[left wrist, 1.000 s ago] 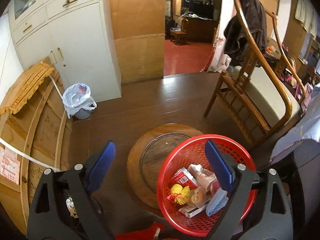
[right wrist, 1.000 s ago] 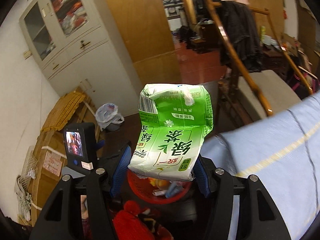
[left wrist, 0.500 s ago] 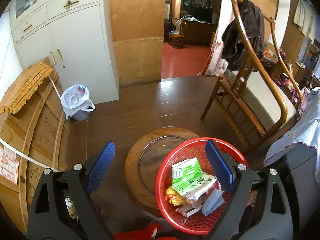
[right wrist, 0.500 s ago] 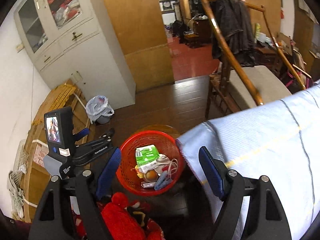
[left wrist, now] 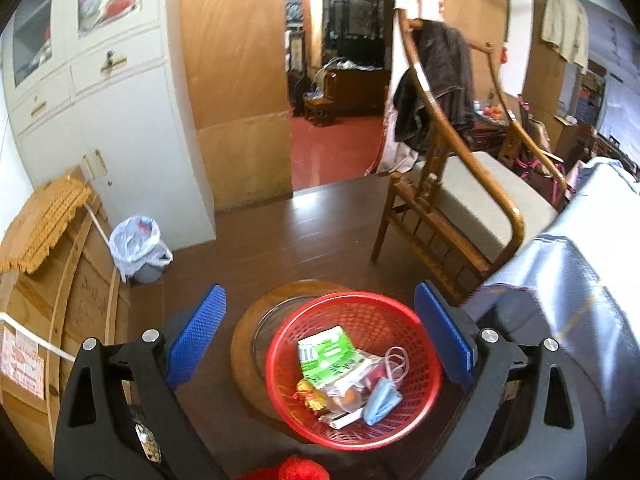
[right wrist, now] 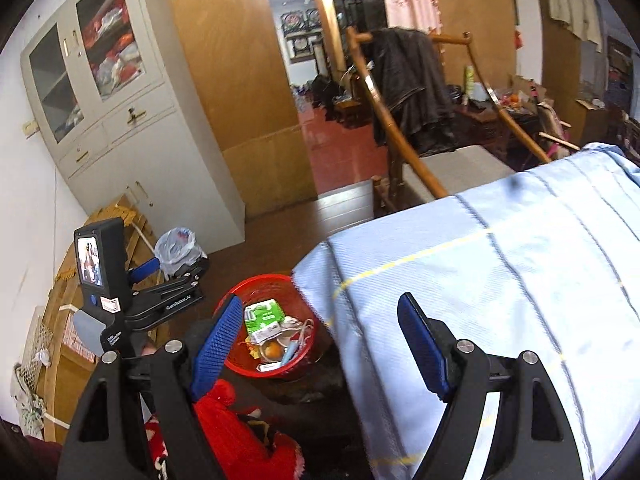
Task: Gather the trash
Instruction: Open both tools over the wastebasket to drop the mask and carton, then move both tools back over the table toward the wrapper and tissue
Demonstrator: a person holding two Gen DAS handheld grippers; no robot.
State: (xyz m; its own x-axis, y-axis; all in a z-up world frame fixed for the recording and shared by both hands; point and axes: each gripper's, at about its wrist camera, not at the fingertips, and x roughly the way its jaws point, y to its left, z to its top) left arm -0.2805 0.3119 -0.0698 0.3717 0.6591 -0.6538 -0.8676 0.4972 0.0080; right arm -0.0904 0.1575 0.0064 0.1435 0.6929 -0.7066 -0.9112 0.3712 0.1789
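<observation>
Since the earlier frame, the green tea carton (left wrist: 330,360) had left the right tool (right wrist: 318,344) and lay in the red basket (left wrist: 280,344). Both tools were empty, the left tool (left wrist: 320,336) opening wider. Next likely meant finding more trash on the blue-clothed tabletop (right wrist: 500,248).

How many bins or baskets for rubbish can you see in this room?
2: a red basket of trash on the round wooden stand, and a bag-lined bin by the white cabinet. Others may be hidden.

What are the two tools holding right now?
Nothing. The left tool and the right tool are both empty, and the green carton lies in the red basket.
</observation>
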